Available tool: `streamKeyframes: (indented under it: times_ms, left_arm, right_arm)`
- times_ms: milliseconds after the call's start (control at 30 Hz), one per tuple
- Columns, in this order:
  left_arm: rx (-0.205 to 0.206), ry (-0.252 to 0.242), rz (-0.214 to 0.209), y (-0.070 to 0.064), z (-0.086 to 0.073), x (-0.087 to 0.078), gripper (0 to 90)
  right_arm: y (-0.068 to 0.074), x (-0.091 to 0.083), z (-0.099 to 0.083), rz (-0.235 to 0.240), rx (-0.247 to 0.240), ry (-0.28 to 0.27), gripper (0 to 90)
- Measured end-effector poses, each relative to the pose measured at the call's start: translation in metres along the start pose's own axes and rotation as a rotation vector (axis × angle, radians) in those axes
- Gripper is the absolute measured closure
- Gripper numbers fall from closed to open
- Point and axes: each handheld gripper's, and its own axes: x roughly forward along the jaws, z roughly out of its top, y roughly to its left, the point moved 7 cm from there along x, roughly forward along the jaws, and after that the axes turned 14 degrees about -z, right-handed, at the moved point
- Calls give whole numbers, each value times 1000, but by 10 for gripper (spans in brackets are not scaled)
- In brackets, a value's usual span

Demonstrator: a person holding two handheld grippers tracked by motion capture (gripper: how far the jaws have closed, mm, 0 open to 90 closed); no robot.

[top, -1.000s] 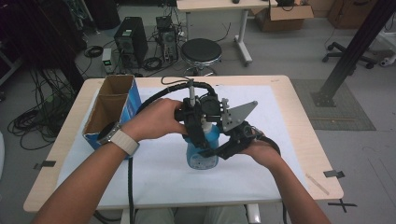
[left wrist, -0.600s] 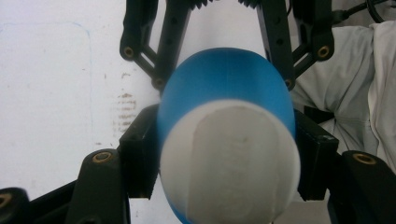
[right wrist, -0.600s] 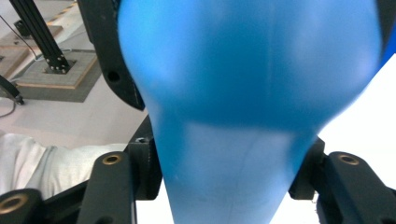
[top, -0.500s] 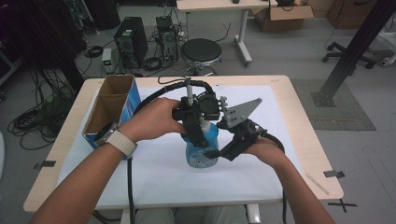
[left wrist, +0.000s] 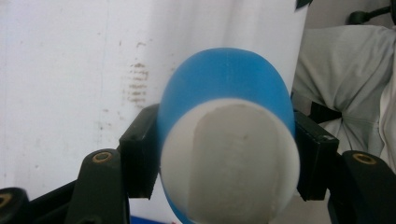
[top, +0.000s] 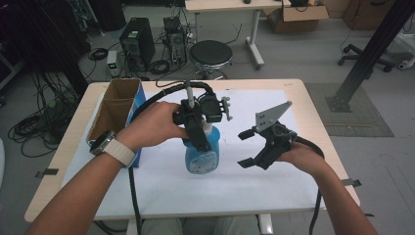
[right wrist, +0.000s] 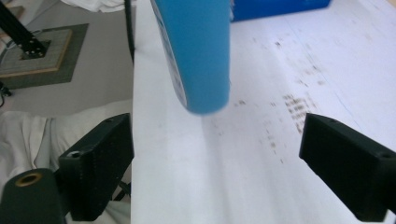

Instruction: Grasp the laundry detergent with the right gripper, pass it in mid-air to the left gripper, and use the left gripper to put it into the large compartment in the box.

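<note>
- Blue bottle [top: 201, 155]: plastic, with a white cap at its neck; stands upright or hangs just above the white sheet [top: 235, 191] that covers the desk [top: 313, 105], near the middle. Whether its base touches the sheet cannot be told.
- Left gripper [top: 195, 128]: fingers [left wrist: 138, 149] closed on the bottle's upper part, one on each side just below the white cap [left wrist: 229, 158], as the left gripper view shows.
- Right gripper [top: 248, 147]: fingers [right wrist: 343, 161] spread wide, holding nothing; it sits just to the right of the bottle, apart from it. In the right gripper view the bottle's lower body [right wrist: 196, 51] lies ahead, between the open fingers but beyond them.
- Handling, as judged: smooth rounded plastic, probably slippery; stiff at the neck, likely softer at the belly. Weight depends on the fill, which cannot be seen. Best hold is the narrow neck or the flat sides of the body.
- Cardboard box [top: 113, 110]: blue outside, open at the top, by the desk's left edge; two compartments, both seemingly with nothing in them.
- Person's hands: left [top: 151, 125] wears a watch; right [top: 303, 156] grips its tool from behind.
</note>
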Motion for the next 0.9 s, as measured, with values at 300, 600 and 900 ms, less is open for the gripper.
streamKeyframes:
  times_ms: [300, 600, 900]
  left_arm:
    - [-96, -7, 44, 7, -7, -6, 380]
    - [-176, -13, 75, 15, -11, -9, 381]
    - [-295, -23, 109, 25, -18, -17, 381]
  right_arm:
    - [-11, -30, -21, -89, 4, 163, 72]
    - [-13, -45, -39, -142, -45, 346, 69]
    - [-18, -63, -52, -171, -49, 453, 67]
